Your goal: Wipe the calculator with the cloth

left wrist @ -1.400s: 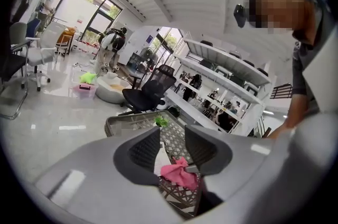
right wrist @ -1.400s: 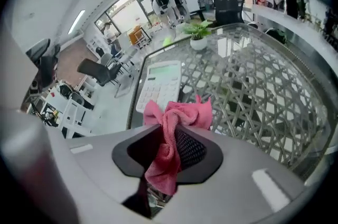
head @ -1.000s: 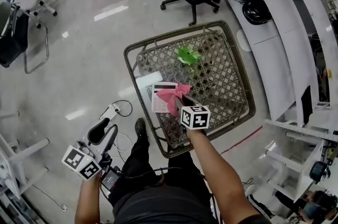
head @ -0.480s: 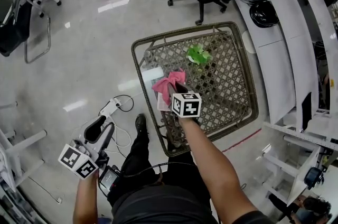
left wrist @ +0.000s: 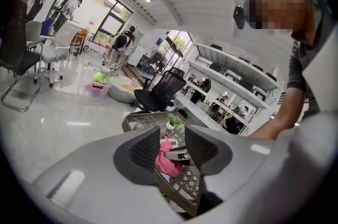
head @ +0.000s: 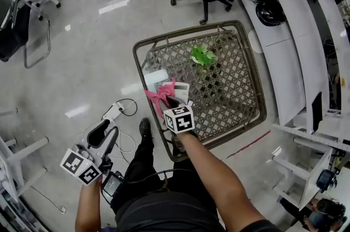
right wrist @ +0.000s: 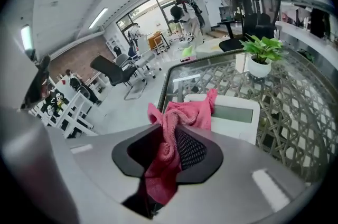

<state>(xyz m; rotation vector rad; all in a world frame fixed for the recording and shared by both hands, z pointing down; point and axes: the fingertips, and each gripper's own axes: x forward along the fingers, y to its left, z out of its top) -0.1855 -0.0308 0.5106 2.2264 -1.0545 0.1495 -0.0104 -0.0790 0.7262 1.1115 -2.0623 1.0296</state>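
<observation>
your right tool [right wrist: 170, 145] is clamped on the pink cloth [right wrist: 182, 114], whose free end lies over the left edge of the white calculator [right wrist: 235, 114] on the woven surface [head: 232, 97], near your side. your left tool [left wrist: 172, 147] hangs beside the surface, jaws apart, gripping nothing.

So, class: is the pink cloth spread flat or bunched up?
Bunched. The pink cloth is crumpled, pinched in the right gripper, jaws shut.

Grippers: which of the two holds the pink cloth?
The right gripper, jaws shut on the pink cloth; the left gripper has open, empty jaws.
</observation>
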